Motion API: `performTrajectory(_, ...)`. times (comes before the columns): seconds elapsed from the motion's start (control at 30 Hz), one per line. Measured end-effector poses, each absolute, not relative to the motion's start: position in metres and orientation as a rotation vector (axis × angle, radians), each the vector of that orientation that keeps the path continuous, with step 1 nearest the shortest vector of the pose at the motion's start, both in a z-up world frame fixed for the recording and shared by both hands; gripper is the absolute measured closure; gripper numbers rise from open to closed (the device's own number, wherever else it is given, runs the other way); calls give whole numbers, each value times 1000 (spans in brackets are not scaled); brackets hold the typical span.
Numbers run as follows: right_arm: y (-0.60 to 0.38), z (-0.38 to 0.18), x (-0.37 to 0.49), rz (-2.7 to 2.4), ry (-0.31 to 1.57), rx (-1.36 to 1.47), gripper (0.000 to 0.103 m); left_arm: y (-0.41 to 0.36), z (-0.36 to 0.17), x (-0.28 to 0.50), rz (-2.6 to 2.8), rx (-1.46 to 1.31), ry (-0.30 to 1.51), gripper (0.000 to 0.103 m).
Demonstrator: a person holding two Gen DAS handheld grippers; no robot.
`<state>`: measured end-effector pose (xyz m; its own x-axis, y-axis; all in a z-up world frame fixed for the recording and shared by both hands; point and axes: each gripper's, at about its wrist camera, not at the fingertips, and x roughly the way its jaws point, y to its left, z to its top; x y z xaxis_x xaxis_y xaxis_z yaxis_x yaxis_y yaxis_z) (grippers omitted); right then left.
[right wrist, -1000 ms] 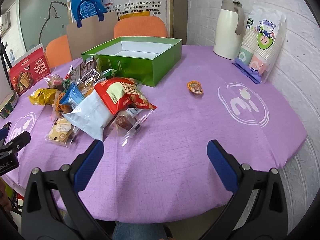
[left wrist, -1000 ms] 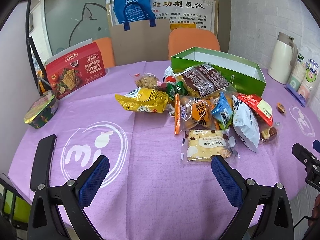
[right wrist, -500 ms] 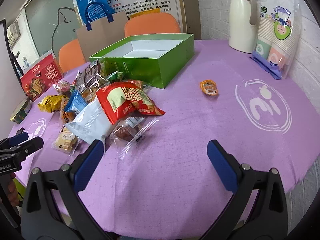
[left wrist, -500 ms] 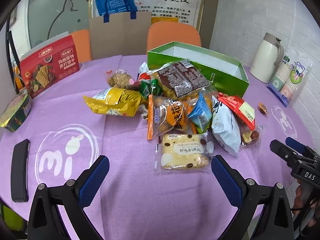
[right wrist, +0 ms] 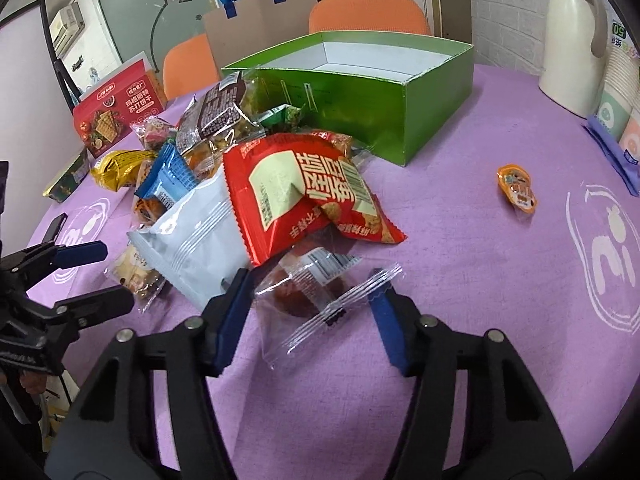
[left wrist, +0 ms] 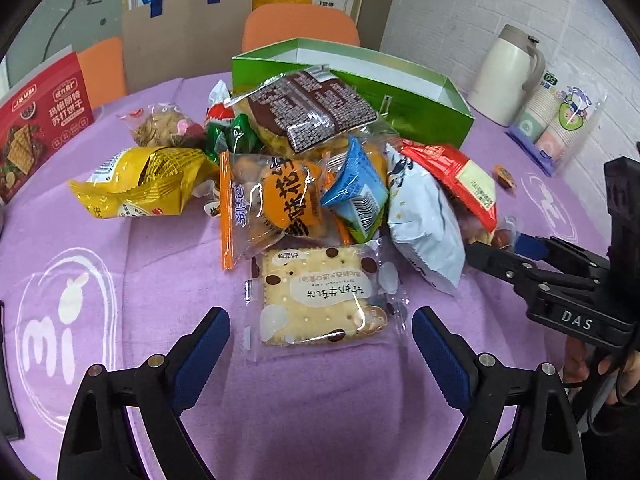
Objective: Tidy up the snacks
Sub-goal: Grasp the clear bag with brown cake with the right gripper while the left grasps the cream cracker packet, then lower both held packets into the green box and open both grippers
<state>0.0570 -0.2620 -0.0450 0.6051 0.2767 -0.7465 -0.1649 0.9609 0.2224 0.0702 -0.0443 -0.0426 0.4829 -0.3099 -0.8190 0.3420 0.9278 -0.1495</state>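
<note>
A pile of snack packets lies on the purple table in front of an open green box. My left gripper is open, its blue pads either side of the near edge of a cracker packet. In the right wrist view, my right gripper is open but narrowed, and its fingers flank a clear packet holding a brown snack. Just behind that packet lie a red bag and a white bag. The same view also shows the green box and the left gripper.
A cream thermos and a sleeve of paper cups stand at the far right. A small orange jelly cup lies alone on the cloth. A red cracker box stands at the left. Orange chairs are behind the table.
Both grippers have moved forward to the pile. The right jaws have narrowed around the clear packet. The left gripper now frames the cracker packet.
</note>
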Motion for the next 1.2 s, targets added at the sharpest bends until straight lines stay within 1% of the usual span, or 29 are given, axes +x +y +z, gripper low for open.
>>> performTrajectory(0.1, -262, -45, 57, 248, 880, 131, 42, -44, -50, 77, -366, 21, 1011, 8)
performTrajectory(0.27, -259, -46, 58, 233, 878, 125, 42, -53, -55, 80, -354, 80, 977, 6)
performTrajectory(0.4, -253, -47, 58, 241, 885, 71, 39, -52, -54, 82, -368, 88, 983, 5)
performTrajectory(0.43, -251, -47, 60, 237, 894, 59, 37, -52, -55, 81, -371, 96, 981, 4)
performTrajectory(0.47, -249, -47, 61, 237, 901, 53, 36, -54, -56, 82, -377, 106, 983, 0)
performTrajectory(0.5, -248, -47, 61, 233, 903, 54, 34, -56, -57, 81, -374, 124, 977, 0)
performTrajectory(0.57, -243, -48, 60, 217, 893, 28, 34, -58, -58, 79, -368, 139, 968, 0)
performTrajectory(0.6, -240, -49, 58, 203, 877, -1, 39, -59, -58, 77, -372, 153, 959, 5)
performTrajectory(0.63, -238, -50, 55, 196, 866, -12, 46, -60, -57, 75, -370, 175, 941, 13)
performTrajectory(0.67, -238, -49, 53, 206, 863, 2, 46, -61, -54, 70, -394, 169, 920, 48)
performTrajectory(0.7, -239, -48, 49, 224, 863, 35, 50, -60, -51, 68, -406, 164, 920, 65)
performTrajectory(0.8, -238, -41, 38, 222, 840, 39, 52, -49, -48, 69, -441, 67, 950, 73)
performTrajectory(0.83, -239, -37, 33, 223, 831, 35, 52, -44, -47, 68, -446, 47, 962, 74)
performTrajectory(0.9, -243, -28, 25, 232, 817, 51, 52, -35, -43, 64, -466, -1, 966, 83)
performTrajectory(0.97, -248, -16, 19, 233, 789, 59, 52, -29, -35, 56, -482, -25, 953, 87)
performTrajectory(1.2, -259, 28, 25, 262, 677, 94, 52, -27, 23, 53, -564, -60, 828, 88)
